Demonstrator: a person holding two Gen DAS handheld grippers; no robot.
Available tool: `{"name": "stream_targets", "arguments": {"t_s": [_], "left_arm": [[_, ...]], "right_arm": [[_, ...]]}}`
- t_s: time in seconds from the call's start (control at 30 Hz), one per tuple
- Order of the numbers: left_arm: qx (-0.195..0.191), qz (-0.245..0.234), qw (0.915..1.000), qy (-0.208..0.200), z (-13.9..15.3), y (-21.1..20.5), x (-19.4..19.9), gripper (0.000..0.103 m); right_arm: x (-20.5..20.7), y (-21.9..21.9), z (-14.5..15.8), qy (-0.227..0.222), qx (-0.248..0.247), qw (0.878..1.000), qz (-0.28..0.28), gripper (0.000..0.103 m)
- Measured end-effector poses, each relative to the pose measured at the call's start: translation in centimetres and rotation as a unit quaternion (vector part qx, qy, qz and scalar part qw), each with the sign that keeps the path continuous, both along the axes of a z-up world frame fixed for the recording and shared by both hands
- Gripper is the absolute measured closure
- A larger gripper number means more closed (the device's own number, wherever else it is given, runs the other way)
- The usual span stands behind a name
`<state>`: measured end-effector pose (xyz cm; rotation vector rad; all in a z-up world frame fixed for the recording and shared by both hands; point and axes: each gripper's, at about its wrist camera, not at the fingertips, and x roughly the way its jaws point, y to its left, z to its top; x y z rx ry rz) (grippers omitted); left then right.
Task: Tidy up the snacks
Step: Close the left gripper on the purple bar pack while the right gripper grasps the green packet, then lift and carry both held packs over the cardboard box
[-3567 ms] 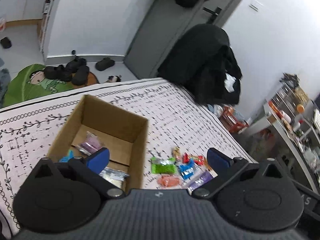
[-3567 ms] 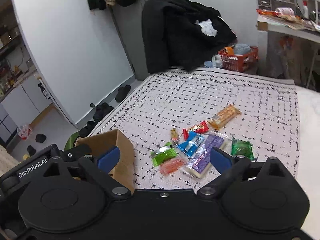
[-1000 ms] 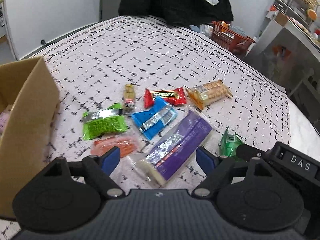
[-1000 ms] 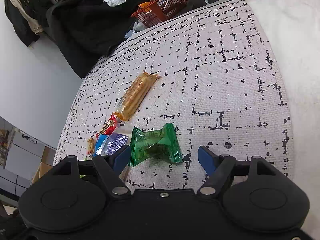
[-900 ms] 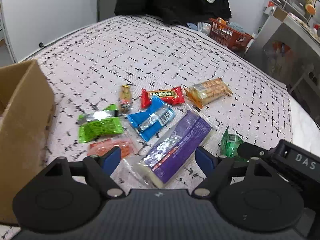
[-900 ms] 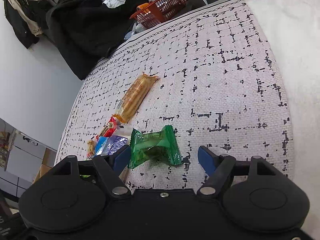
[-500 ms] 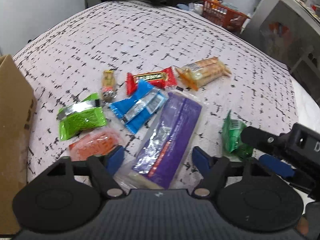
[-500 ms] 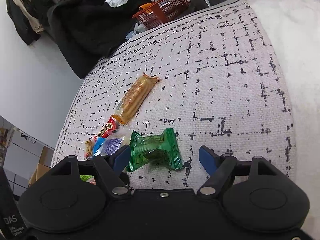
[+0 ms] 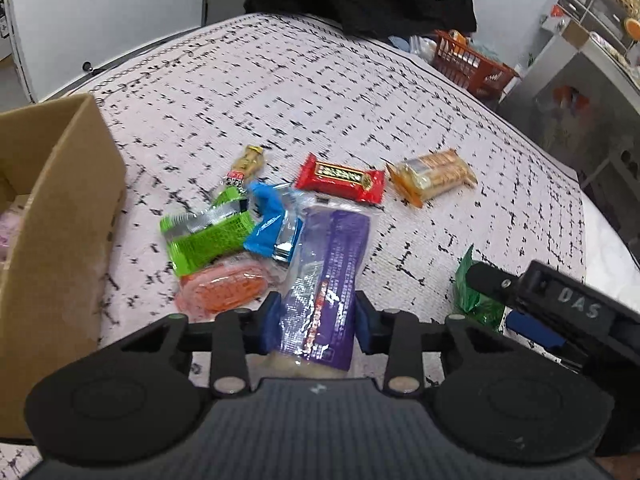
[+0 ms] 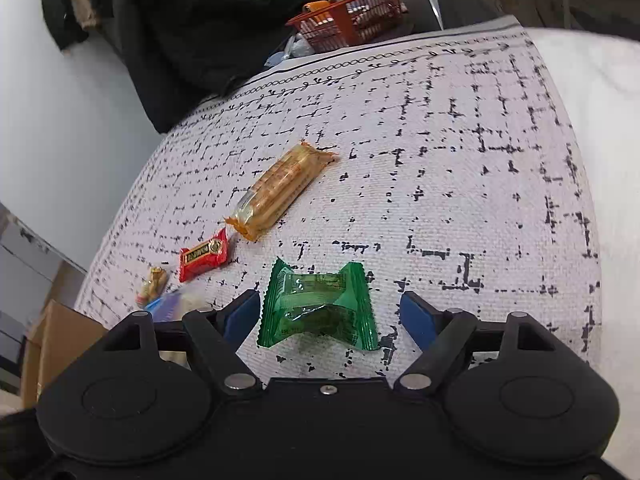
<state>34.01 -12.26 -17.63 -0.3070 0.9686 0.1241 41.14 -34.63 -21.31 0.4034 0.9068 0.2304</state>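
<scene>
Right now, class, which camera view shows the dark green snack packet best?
The right wrist view: the dark green snack packet lies whole and sharp between the right gripper's open jaws, untouched. The left wrist view shows only part of that packet; the rest is hidden behind the right gripper's body.

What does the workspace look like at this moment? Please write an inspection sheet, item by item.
Surface: patterned cloth on a bed.
Job's things: cardboard box at left; purple packet, green wrapper, red bar, cracker pack, other snacks loose.
Clutter: nothing seen on the cloth.
Grippers: left tongs closing on the purple packet; right tongs open around the green wrapper.
Cables: nothing seen.
Surroundings: black coat, orange basket.
</scene>
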Motion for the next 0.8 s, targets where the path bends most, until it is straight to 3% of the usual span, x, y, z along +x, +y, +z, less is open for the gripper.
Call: {"name": "stream_targets", "arguments": {"t_s": [0.03, 0.13, 0.2, 0.8], "left_arm": [[-0.002, 0.003, 1.0000, -0.002, 0.2, 0.2, -0.1, 0.067], [-0.007, 0.010, 0.9999, -0.008, 0.6, 0.9, -0.5, 0.068], [-0.012, 0.013, 0.9998, -0.012, 0.9, 1.2, -0.9, 0.069], [-0.041, 0.021, 0.9967, -0.067, 5.0, 3.1, -4.4, 0.070]], "right_arm": [[0.1, 0.2, 0.0, -0.001, -0.008, 1.000, 0.001, 0.027], [0.1, 0.7, 0.0, -0.006, -0.025, 1.000, 0.011, 0.058], [0.0, 0.8, 0.1, -0.007, -0.023, 1.000, 0.016, 0.068], [-2.7, 2.5, 6.0, -0.059, 0.000, 0.998, 0.030, 0.072]]}}
